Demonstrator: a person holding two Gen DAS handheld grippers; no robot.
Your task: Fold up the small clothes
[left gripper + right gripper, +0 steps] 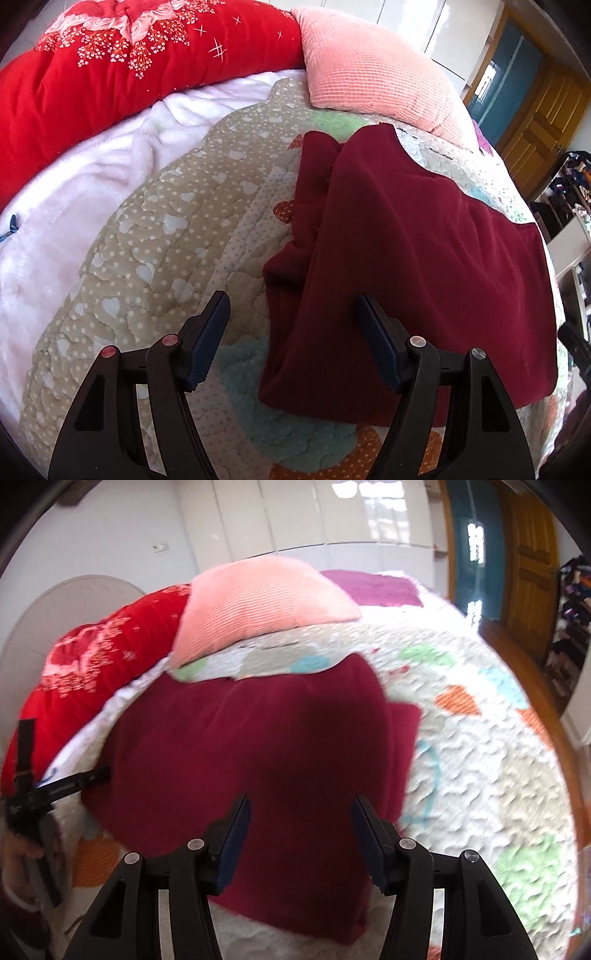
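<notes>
A dark red garment (413, 266) lies partly folded on the patterned quilt (155, 229), with one side flap laid over its middle. My left gripper (291, 314) is open and empty, hovering over the garment's near left edge. In the right wrist view the same garment (258, 738) fills the centre, a folded flap showing at its right side. My right gripper (301, 812) is open and empty just above the garment's near part. The left gripper (62, 782) shows at the far left of that view.
A pink pillow (373, 70) and a red floral duvet (92, 74) lie at the head of the bed. A white fleece blanket (74, 206) lies on the left. A purple cloth (376, 587) lies beyond the pillow. A wooden door (532, 557) stands at the right.
</notes>
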